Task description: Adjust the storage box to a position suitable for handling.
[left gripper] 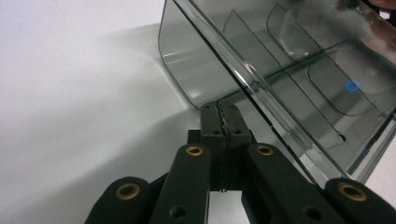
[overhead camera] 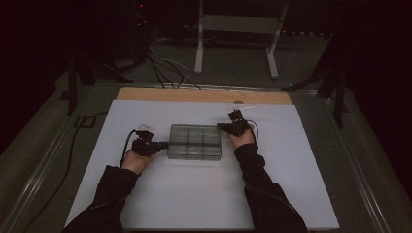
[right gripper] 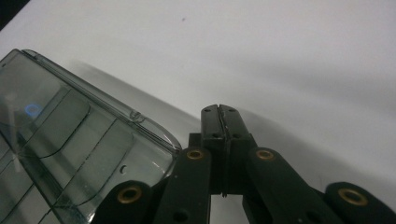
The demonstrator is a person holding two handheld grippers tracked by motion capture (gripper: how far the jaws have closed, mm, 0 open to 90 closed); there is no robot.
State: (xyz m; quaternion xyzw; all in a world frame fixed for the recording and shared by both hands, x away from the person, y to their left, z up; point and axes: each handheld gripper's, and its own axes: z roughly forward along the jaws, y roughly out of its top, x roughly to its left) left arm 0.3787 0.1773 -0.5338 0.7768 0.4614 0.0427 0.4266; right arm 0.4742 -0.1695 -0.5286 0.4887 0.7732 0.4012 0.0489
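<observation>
Both closed and empty, the left gripper (overhead camera: 163, 144) and right gripper (overhead camera: 222, 126) flank a clear divided box (overhead camera: 194, 141); even, opposed pushing should steady it.

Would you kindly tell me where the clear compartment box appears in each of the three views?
High view: clear compartment box at the middle of the white mat, between both grippers.
Left gripper view: upper right.
Right gripper view: lower left.
Shared landmark: the white mat.
</observation>
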